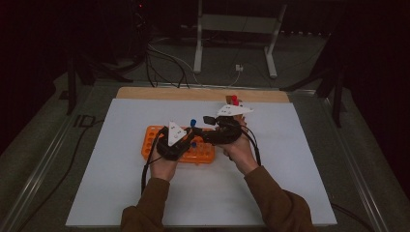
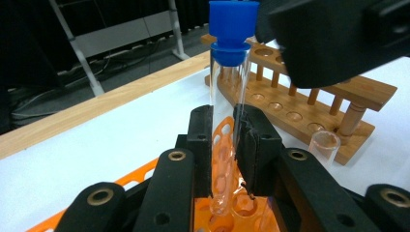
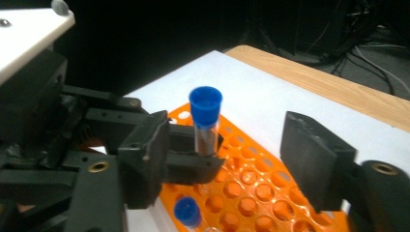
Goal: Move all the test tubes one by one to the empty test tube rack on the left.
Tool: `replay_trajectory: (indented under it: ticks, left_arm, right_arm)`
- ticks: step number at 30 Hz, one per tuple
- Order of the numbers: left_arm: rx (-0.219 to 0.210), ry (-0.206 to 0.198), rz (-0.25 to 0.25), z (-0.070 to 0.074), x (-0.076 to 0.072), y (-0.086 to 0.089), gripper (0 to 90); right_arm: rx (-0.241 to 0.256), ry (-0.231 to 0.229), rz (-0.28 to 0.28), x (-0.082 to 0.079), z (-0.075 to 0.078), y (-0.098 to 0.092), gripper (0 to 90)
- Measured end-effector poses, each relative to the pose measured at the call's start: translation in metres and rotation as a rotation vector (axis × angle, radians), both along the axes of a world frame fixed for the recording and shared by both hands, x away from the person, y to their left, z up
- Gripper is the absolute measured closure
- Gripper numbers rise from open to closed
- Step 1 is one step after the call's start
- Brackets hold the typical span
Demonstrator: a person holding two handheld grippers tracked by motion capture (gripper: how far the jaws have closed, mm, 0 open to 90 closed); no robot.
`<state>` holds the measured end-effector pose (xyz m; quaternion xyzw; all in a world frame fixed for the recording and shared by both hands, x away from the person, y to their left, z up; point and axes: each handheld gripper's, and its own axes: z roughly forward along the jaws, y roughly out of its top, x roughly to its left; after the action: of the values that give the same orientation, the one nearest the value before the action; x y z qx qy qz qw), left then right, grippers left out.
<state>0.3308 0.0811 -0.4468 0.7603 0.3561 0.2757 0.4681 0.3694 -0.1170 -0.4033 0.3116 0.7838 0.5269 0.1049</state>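
left gripper [image 2: 223, 145] clamps blue-capped tube [image 2: 227, 96] over orange rack [image 3: 251, 188] | right gripper [image 3: 227, 159] released

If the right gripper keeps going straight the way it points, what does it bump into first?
Probably the blue-capped tube, held upright by the left gripper. It stands just ahead of the right gripper, between its open jaws, above the orange rack. Depth is hard to judge.

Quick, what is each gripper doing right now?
Left gripper: shut on the blue-capped tube.
Right gripper: open, holding nothing.
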Motion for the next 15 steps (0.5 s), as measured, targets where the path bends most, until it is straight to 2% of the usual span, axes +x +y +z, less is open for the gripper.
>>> replay_trajectory:
  ticks: [6,13,15]
  left_arm:
    - [-0.025,0.013,0.003,-0.002,-0.002,0.006,77.0]
    - [-0.073,0.037,0.009,-0.006,-0.006,0.013,77.0]
    - [-0.072,0.042,0.008,-0.007,-0.007,0.014,77.0]
  right_arm:
    - [-0.045,-0.018,-0.042,-0.001,-0.004,-0.002,18.7]
    - [-0.078,-0.035,-0.074,-0.002,-0.008,-0.01,9.7]
    - [-0.088,-0.039,-0.079,-0.003,-0.009,-0.012,6.2]
